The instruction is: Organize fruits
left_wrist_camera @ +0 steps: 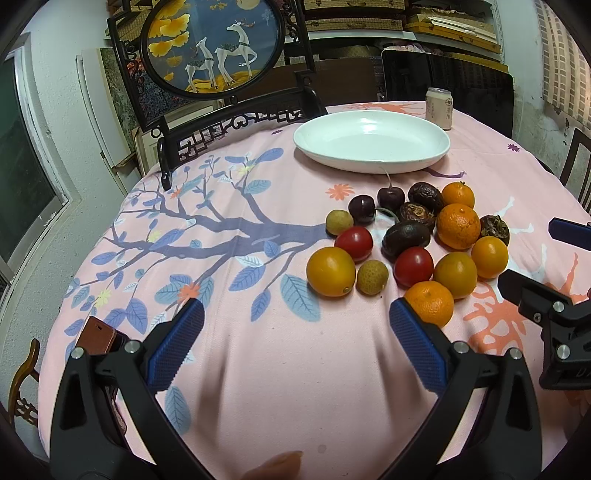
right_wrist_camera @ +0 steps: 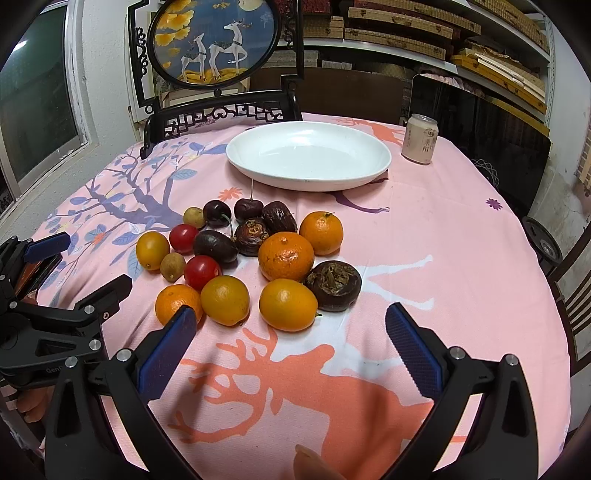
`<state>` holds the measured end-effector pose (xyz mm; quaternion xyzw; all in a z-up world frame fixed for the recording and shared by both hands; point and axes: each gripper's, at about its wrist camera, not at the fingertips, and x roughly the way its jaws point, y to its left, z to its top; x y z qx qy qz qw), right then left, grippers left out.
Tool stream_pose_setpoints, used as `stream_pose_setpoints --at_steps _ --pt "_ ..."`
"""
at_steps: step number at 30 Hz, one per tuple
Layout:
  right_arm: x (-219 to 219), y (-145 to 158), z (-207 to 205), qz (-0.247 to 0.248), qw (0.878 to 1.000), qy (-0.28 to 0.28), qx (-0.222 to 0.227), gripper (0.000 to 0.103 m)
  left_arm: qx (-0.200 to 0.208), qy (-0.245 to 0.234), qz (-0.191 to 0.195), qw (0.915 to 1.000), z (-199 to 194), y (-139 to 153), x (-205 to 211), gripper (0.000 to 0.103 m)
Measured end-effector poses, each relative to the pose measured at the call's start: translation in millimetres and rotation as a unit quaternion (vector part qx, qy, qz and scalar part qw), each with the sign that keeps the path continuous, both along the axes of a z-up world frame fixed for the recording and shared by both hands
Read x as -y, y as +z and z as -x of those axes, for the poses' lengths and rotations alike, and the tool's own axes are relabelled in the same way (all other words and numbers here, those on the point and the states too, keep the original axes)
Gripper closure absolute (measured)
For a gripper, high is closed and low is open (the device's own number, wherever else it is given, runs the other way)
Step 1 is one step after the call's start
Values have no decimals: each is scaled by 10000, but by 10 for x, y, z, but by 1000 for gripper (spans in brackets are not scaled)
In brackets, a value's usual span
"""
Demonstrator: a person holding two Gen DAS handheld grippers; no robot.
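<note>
Orange kumquat (right_wrist_camera: 288, 304) lies just ahead of the right gripper (right_wrist_camera: 291, 345), nearer than the left gripper (left_wrist_camera: 297, 334); both gape wide, holding nothing.

carved dark chair (left_wrist_camera: 236, 122), window (left_wrist_camera: 22, 177), cluttered shelves (right_wrist_camera: 461, 33)

Black frames with silver screws; blue ribbed fingers (right_wrist_camera: 413, 354); bare skin.

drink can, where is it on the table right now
The pale pink drink can stands upright at the table's far right, just right of the white oval plate and beyond the fruit pile.
</note>
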<state>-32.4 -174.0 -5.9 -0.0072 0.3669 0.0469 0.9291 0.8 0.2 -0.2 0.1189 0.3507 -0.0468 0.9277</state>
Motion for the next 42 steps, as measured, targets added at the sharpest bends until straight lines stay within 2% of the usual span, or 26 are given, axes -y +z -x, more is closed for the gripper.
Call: stream_pose_setpoints --at_steps 42 --pt "4 10 -4 2 10000 2 -25 1 -17 2 -15 10000 28 -54 -21 2"
